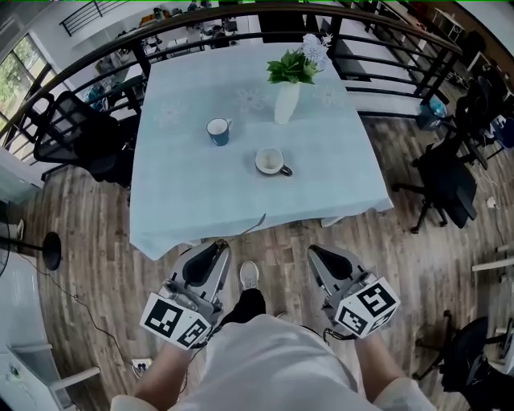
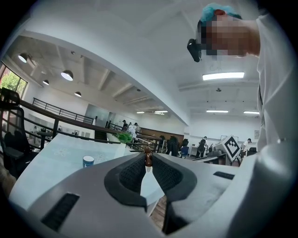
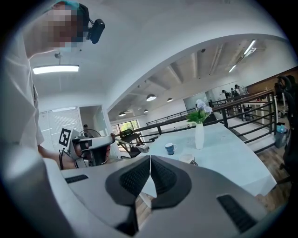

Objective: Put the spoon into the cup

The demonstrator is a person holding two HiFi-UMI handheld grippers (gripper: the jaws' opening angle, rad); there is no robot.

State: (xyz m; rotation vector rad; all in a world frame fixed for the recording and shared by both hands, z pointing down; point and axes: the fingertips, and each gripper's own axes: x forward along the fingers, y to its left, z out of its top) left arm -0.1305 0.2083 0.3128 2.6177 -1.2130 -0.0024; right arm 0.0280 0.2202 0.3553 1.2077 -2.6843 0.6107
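A table (image 1: 185, 201) under a pale blue cloth carries a blue mug (image 1: 218, 131), a white cup (image 1: 271, 161) with a dark handle, and a white vase (image 1: 287, 103) of flowers. My left gripper (image 1: 219, 246) hovers over the floor just short of the table's near edge, shut on a thin spoon (image 1: 255, 223) that pokes toward the cloth. In the right gripper view the spoon (image 3: 142, 148) juts from the left gripper (image 3: 111, 139), with the cup (image 3: 187, 159) and mug (image 3: 170, 148) beyond. My right gripper (image 1: 318, 251) is shut and empty beside it.
Black office chairs stand at the left (image 1: 80, 132) and the right (image 1: 450, 181) of the table. A dark railing (image 1: 241, 16) curves behind it. Wooden floor lies under both grippers, and the person's shoe (image 1: 249, 274) shows between them.
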